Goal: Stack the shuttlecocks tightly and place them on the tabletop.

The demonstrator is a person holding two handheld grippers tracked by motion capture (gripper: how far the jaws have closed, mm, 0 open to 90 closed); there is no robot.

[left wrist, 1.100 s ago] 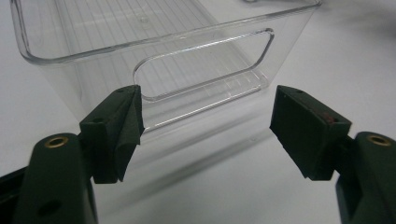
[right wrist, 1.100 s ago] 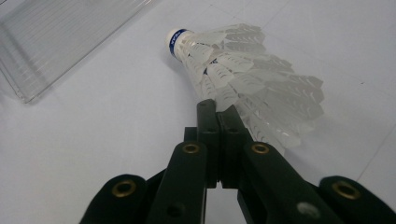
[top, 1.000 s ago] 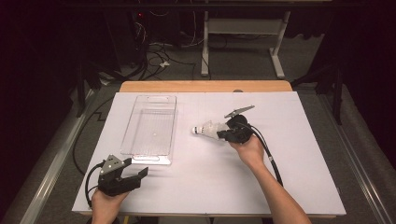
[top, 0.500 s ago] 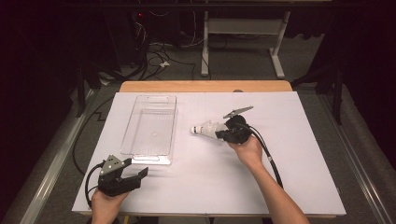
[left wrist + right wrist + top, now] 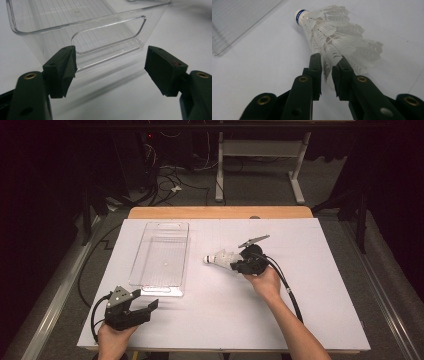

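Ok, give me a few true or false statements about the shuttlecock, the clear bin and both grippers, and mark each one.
1. The white feathered shuttlecock lies inside the clear plastic bin. False: it lies on the white table cover, right of the bin.
2. The right gripper has feathers between its jaws. True.
3. The left gripper has its jaws shut. False: they stand wide apart.
4. The left gripper faces the bin's handle cutout. True.
5. The shuttlecock's cork tip points toward the bin. True.

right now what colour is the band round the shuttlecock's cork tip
Blue, on the white shuttlecock; clearest in the right gripper view.
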